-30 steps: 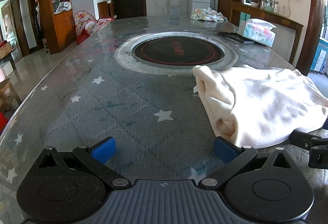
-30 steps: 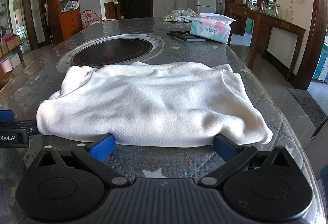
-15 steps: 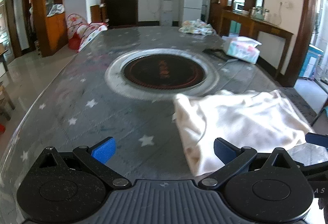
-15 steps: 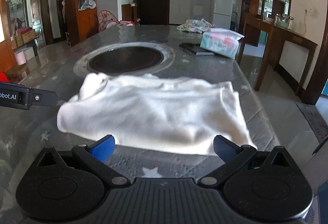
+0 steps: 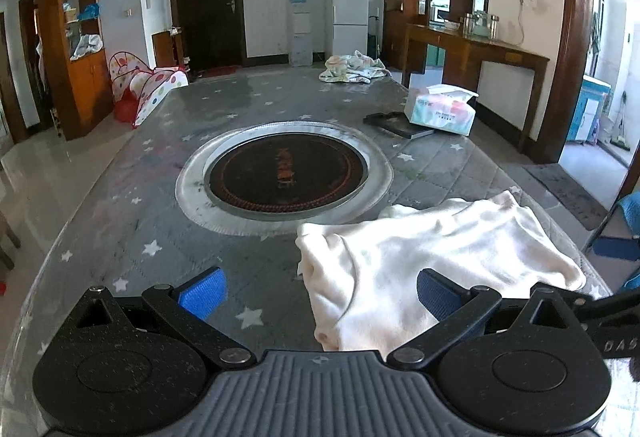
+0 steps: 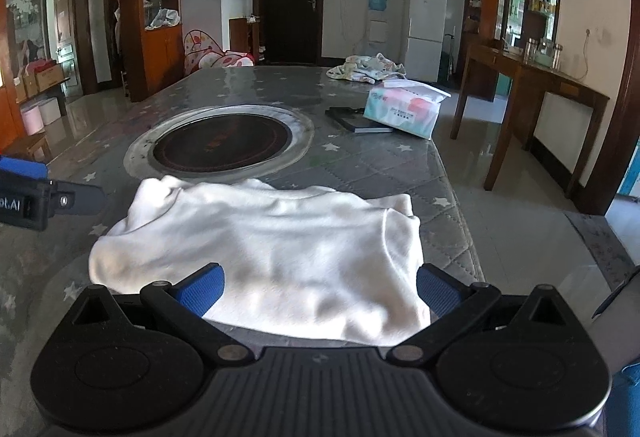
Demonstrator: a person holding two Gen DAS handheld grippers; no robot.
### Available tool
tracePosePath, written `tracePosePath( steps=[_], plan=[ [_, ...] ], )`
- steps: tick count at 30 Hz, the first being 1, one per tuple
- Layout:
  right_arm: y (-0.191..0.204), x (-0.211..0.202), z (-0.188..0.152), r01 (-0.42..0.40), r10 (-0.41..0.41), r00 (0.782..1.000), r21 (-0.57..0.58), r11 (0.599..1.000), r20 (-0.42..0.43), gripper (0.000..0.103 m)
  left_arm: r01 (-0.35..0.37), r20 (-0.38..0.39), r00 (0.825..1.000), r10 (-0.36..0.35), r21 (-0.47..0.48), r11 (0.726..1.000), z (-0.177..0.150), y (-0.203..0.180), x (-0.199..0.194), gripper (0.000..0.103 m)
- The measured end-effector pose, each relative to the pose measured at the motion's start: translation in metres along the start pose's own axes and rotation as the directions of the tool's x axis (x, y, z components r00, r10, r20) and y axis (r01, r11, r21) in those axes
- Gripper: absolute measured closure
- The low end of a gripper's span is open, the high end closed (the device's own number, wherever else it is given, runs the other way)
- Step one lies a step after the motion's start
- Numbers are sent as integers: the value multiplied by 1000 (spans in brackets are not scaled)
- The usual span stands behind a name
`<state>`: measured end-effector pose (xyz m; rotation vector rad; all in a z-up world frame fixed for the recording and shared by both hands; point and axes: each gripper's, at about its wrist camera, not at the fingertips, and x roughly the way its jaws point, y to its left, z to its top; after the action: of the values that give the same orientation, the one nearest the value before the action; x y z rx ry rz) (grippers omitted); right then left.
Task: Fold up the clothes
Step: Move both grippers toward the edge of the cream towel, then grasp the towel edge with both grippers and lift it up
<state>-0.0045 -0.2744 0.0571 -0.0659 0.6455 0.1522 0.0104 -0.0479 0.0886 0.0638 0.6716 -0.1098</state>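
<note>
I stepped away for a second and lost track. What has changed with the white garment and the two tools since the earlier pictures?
Both tools, left tool and right tool, have risen and drawn back from the white garment, so more of the table shows. Neither grasped anything; both stayed open. The garment stayed folded in place, and the tissue pack did not move.

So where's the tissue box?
The tissue box sits far back on the right side of the table, touching a flat black tray, beyond the white garment and right of the round cooktop.
</note>
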Motion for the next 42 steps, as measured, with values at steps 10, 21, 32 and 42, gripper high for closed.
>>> tracePosePath(
  steps=[10, 21, 32, 42],
  plan=[
    [-25, 57, 37, -1, 1, 999, 6, 1000, -48, 20, 54, -37, 998, -52, 55, 997, 29, -3, 52, 18],
    [-33, 135, 52, -92, 92, 984, 5, 996, -150, 56, 189, -126, 977, -171, 151, 970, 27, -21, 116, 52],
    [-23, 87, 72, -99, 99, 995, -23, 995, 1, 93, 222, -17, 975, -222, 82, 972, 38, -7, 86, 96],
    [-3, -49, 130, -194, 196, 905, -44, 980, 378, 94, 272, 303, 918, -257, -8, 962, 91, 36, -46, 97]
  ],
)
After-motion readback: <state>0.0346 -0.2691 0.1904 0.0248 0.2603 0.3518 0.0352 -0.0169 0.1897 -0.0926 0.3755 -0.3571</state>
